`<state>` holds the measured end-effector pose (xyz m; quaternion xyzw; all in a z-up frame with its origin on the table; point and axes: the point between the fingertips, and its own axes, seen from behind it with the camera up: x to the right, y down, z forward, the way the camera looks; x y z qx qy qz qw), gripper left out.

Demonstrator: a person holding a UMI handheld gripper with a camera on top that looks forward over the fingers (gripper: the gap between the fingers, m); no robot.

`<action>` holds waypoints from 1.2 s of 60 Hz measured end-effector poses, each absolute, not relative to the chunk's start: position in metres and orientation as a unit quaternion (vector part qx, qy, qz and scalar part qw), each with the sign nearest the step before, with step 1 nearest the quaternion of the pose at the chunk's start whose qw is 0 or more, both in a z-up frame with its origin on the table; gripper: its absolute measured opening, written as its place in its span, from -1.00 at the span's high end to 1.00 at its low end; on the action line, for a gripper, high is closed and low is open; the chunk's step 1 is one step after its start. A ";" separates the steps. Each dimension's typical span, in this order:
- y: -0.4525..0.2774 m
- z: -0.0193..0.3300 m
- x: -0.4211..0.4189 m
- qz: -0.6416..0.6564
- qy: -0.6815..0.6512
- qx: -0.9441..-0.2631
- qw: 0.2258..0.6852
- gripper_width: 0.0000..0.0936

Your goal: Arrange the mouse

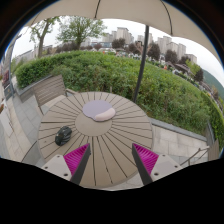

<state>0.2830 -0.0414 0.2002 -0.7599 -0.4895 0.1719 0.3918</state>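
A dark computer mouse [63, 134] lies on the left part of a round wooden slatted table [125, 125]. A pale oval mouse mat [99, 109] rests near the table's middle, beyond my fingers. My gripper [111, 160] hovers over the table's near edge, open, with only bare slats between the magenta pads [76, 159]. The mouse sits ahead and left of the left finger, apart from it.
A wooden bench [48, 90] stands left of the table on a paved terrace. A parasol pole [143, 62] rises behind the table. A green hedge [120, 72] borders the terrace, with buildings far off. A railing [195, 155] runs at the right.
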 end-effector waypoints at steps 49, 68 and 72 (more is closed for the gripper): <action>-0.224 0.118 0.185 0.226 -0.558 -0.743 0.292 -0.82; -0.243 0.072 0.126 0.234 -0.543 -0.755 0.283 -0.85; -0.242 0.059 0.111 0.230 -0.540 -0.757 0.285 -0.85</action>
